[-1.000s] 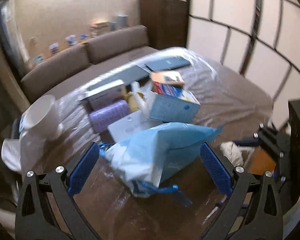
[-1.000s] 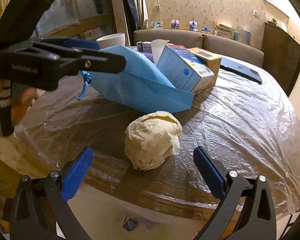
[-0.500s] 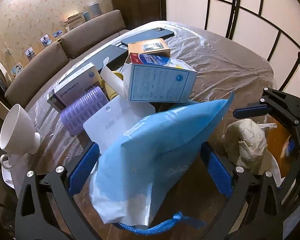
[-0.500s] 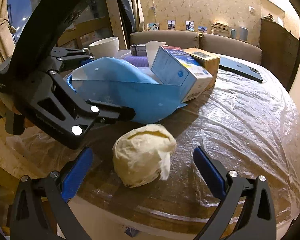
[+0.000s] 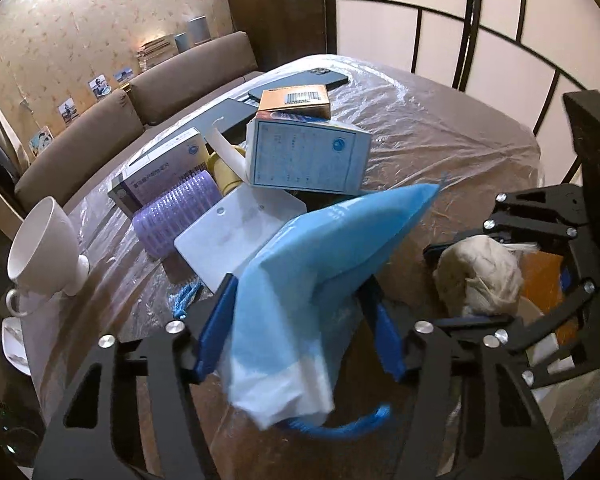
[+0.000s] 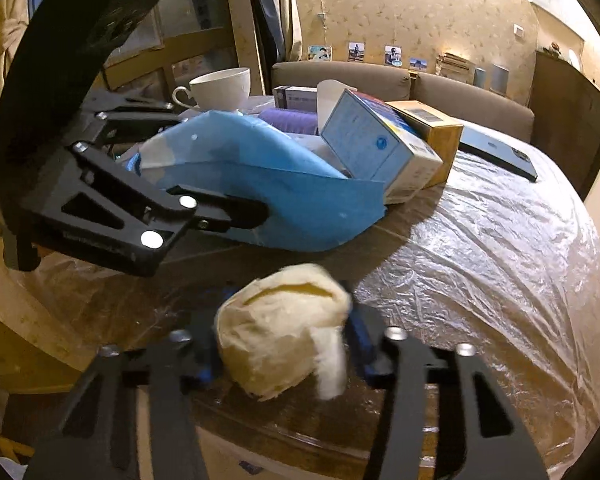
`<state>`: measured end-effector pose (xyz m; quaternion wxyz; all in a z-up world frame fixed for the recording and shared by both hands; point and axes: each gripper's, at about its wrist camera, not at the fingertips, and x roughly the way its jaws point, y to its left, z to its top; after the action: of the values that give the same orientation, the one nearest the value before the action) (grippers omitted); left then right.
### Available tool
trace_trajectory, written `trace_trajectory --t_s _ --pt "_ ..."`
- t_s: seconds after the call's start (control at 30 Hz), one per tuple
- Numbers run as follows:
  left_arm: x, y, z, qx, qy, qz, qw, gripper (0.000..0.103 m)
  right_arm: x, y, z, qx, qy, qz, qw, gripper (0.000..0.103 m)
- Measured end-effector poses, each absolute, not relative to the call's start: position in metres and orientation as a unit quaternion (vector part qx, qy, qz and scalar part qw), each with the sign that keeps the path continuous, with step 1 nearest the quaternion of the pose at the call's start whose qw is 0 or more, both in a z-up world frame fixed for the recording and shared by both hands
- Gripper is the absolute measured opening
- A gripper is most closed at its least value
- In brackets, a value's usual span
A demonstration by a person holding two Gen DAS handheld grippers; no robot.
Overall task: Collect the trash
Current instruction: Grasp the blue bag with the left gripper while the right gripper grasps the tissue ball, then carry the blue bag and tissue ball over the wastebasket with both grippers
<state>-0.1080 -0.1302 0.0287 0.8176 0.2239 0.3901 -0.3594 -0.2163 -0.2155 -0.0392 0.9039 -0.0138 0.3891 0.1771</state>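
The blue bag point(image 5: 300, 280) hides most of the left gripper point(image 5: 296, 332)'s pads, and its white lower end and cord at 6 o'clock are motion-blurred. The paper wad point(image 6: 284, 344) covers the right gripper point(image 6: 284, 356)'s pads, its hanging flap smeared. Print on the blue-and-white box point(image 5: 306, 156) is too small to read. The saucer point(image 5: 14, 346) at 9 o'clock is cut off by the lens edge

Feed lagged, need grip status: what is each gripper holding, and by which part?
Left gripper is shut on the blue bag, pinching its gathered drawstring end. Right gripper is shut on the crumpled paper wad, across its middle.
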Motion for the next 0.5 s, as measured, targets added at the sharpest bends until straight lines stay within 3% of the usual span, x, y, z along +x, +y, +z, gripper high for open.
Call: trace_trajectory --t_s 0.27,0.5 --pt "-0.119 -0.127 0.035 0.189 0.394 -0.367 0.821 0.041 -0.222 -0.225 -0.032 0.013 0.384 0.180 0.906 0.045" --pt "-0.128 -0.113 0.045 0.143 0.398 -0.365 0.830 0.040 -0.229 -0.234 -0.028 0.036 0.388 0.184 0.902 0.045"
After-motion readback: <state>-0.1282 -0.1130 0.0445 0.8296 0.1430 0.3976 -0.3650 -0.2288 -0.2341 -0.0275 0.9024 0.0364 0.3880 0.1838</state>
